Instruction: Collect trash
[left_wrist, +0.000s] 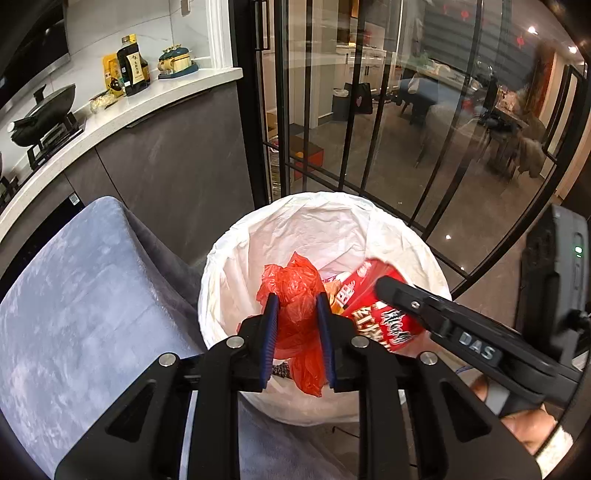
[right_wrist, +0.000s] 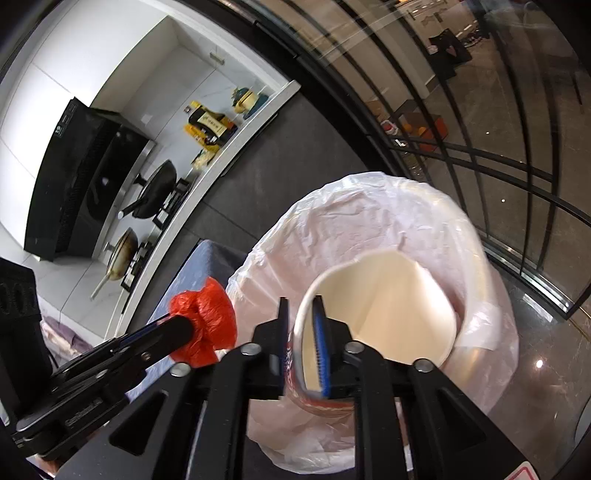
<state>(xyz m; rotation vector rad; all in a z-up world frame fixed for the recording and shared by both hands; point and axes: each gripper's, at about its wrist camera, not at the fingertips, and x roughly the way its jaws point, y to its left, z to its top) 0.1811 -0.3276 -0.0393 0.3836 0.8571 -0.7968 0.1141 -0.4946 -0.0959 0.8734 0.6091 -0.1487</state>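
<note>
Both claws are over the lined trash bin (left_wrist: 325, 236). Left claw (left_wrist: 298, 325) is clamped on the red plastic bag (left_wrist: 295, 291), which hangs above the bin's opening. Right claw (right_wrist: 301, 332) straddles the wall of the paper cup (right_wrist: 384, 306), one pad inside and one outside; I can't tell if the pads still press on it. Cup sits tilted over the bin mouth, red printed side facing down into it. I'd drop the cup first, well inside the rim so it doesn't catch the liner, then spread the left claw wide: thin film tends to cling to the ribbed pads. Keep the claws apart from each other while releasing.
</note>
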